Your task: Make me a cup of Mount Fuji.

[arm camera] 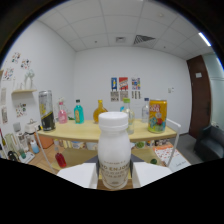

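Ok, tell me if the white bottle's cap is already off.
No, the white bottle, held up between the gripper fingers in front of the table, has its white cap on its neck.

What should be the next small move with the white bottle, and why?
Probably carry the white bottle forward toward the table. It stands between the gripper fingers, apparently gripped, its cap on, while the other drinks stand on that table beyond.
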`<state>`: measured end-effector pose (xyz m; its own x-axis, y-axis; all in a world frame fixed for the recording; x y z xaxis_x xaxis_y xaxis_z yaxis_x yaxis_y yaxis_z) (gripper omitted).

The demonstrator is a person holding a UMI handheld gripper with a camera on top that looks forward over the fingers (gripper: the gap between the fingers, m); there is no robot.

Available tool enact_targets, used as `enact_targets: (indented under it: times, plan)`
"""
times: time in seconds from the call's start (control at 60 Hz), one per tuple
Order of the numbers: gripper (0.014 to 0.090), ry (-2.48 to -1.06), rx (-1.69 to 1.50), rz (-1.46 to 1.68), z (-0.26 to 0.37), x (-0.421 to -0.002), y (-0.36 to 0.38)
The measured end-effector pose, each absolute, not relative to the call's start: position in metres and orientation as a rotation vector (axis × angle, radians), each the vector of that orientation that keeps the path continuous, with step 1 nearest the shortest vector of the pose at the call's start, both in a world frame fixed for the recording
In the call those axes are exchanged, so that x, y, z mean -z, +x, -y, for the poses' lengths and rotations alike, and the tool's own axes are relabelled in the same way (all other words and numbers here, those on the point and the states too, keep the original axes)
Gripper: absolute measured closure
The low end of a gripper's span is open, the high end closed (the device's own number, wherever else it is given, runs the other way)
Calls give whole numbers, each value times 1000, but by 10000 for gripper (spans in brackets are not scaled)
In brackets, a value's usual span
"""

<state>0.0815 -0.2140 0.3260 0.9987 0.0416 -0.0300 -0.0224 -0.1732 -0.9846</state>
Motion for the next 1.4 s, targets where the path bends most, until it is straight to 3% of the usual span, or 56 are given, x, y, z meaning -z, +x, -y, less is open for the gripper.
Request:
enact_targets:
  times: [0.233, 0.4, 0.9, 1.4]
  plan:
    - [573, -1919, -71, -57, 232, -156, 112]
    - [575, -1975, 117, 160, 234, -97, 116]
    - [576, -1688, 964, 1156, 222, -106, 126]
    - [573, -1405, 1405, 1557, 210, -127, 131]
